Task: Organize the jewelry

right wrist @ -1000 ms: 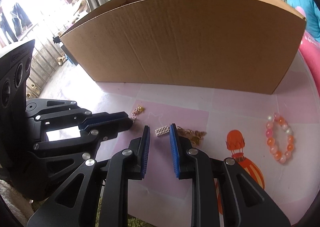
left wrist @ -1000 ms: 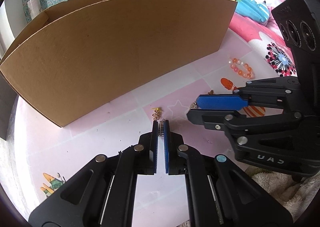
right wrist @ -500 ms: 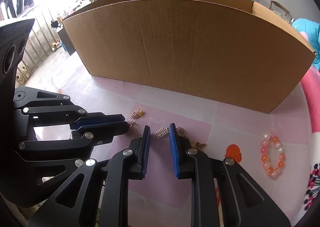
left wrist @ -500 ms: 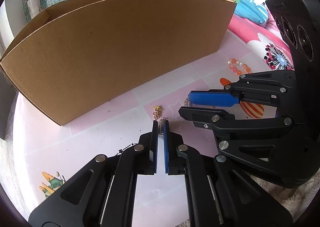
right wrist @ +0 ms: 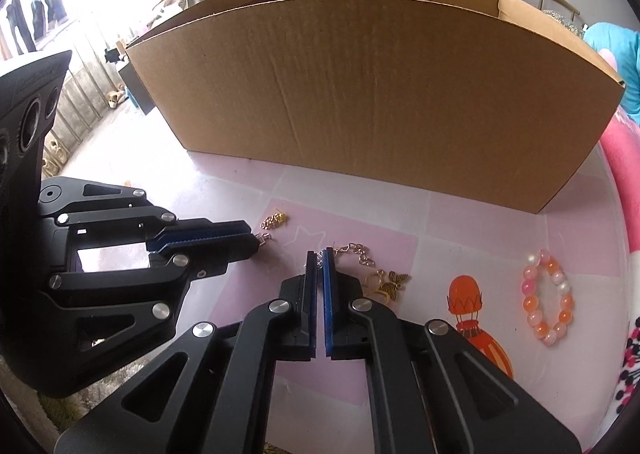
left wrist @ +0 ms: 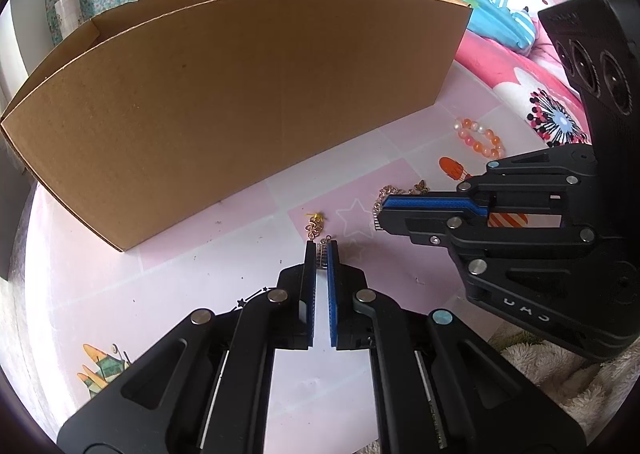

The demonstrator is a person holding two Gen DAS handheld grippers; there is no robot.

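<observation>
Jewelry is being pinched on the pink mat [right wrist: 480, 230]: a small beaded clasp piece [left wrist: 322, 252] by the left gripper [left wrist: 322, 254], a chain end [right wrist: 320, 258] by the just-closed right gripper [right wrist: 319, 260], before the cardboard box [left wrist: 240, 101].

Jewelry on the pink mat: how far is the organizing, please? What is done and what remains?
Done: nothing shown; the inside of the cardboard box is hidden. In hand: the left tongs are shut on the gold chain piece; the right tongs have just been closing and now pinch the end of the butterfly chain. Both chains lie on the mat. Left: lifting both away, then the bead bracelet, untouched.
</observation>
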